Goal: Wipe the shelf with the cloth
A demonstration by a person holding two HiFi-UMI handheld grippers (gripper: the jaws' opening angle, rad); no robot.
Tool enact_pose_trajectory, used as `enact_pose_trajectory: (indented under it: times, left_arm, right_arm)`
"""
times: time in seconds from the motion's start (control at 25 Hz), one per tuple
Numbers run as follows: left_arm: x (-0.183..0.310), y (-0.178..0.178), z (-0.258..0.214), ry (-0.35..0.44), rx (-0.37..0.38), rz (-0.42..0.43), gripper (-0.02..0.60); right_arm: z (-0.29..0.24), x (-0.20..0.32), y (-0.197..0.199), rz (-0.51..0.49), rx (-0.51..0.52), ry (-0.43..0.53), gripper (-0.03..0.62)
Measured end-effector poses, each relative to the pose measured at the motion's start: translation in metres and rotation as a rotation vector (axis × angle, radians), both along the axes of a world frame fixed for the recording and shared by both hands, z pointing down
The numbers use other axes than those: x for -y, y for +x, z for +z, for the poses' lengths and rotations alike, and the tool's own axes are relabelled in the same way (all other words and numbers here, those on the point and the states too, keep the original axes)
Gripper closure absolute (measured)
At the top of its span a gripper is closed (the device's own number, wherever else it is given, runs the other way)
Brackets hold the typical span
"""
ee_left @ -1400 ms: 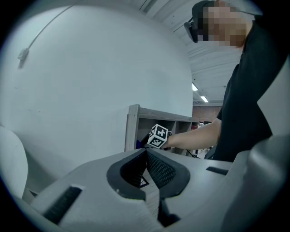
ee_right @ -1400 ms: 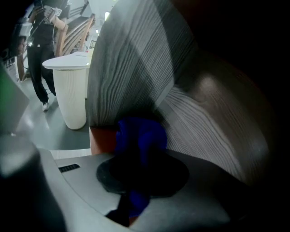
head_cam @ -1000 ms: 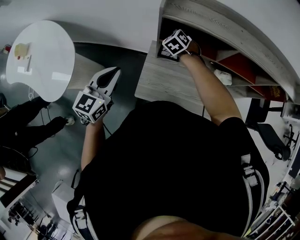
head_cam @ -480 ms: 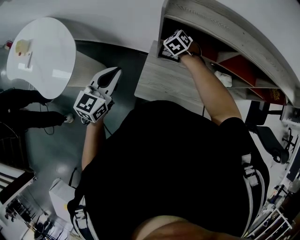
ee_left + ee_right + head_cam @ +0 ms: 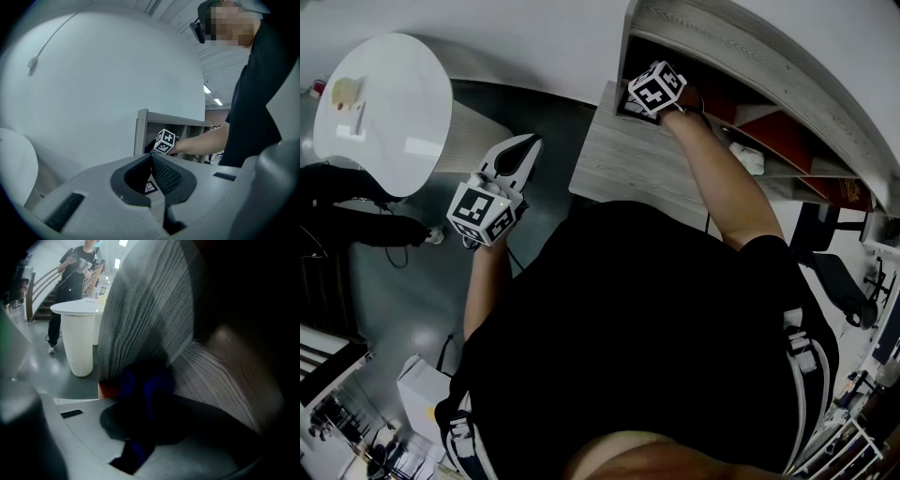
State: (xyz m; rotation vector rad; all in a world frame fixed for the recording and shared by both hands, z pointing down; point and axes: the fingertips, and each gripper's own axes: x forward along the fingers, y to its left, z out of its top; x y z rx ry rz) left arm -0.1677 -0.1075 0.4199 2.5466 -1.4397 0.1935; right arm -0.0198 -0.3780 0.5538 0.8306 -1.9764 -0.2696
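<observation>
My right tool [image 5: 143, 401] is clamped on the blue cloth [image 5: 157, 383] against the shelf's [image 5: 140, 310] side wall, while my left tool [image 5: 151, 155], jaws together and empty, hangs in open air beside the shelf.

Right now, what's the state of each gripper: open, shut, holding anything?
Left gripper: tongs shut, nothing between them.
Right gripper: tongs shut on the blue cloth, inside the shelf.
</observation>
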Motion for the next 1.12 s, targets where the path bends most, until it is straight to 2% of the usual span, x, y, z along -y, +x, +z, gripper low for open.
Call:
enact_pose_trajectory:
  times: [0.56, 1.12]
  left_arm:
    - [-0.006, -0.002, -0.002, 0.003, 0.008, 0.010, 0.565]
    - [-0.017, 0.006, -0.001, 0.001, 0.009, 0.069, 0.565]
  right_arm:
    - [0.000, -0.001, 0.000, -0.039, -0.050, 0.019, 0.546]
    - [-0.025, -0.020, 0.008, -0.029, -0.007, 0.039, 0.534]
